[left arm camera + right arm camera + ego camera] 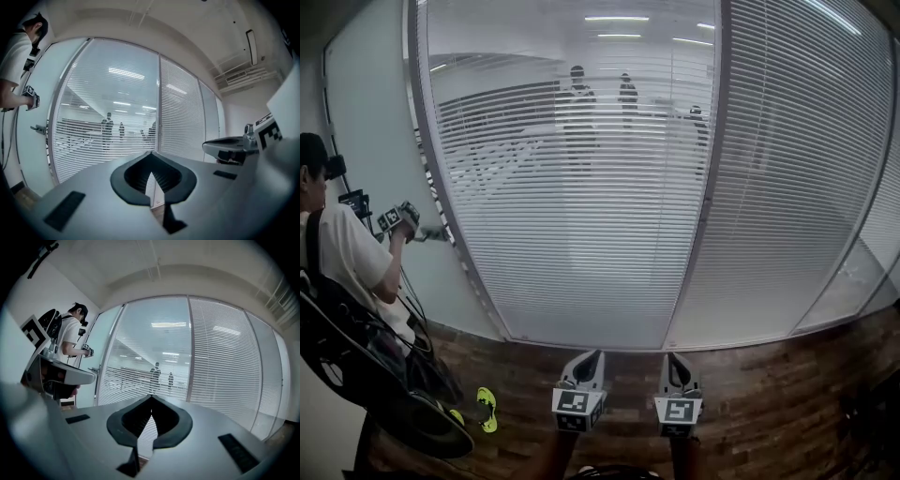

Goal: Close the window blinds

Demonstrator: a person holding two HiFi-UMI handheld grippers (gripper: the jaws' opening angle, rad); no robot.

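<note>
We see left gripper (590, 359) and right gripper (677, 362) side by side, well apart from the window blinds (581, 216). Both sets of jaws pressed together — nothing between.

To the left of my left gripper (592, 357), the frame edge is cutting off a person (342, 267). Ahead of it, the blinds (581, 244) are veiling figures (578, 103), leaving them too dim to make out.

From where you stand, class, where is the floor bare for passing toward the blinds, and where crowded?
Bare: the wooden floor below the blinds, straight ahead and to the right. Crowded: the left, where a person, cables and a yellow object sit.
</note>
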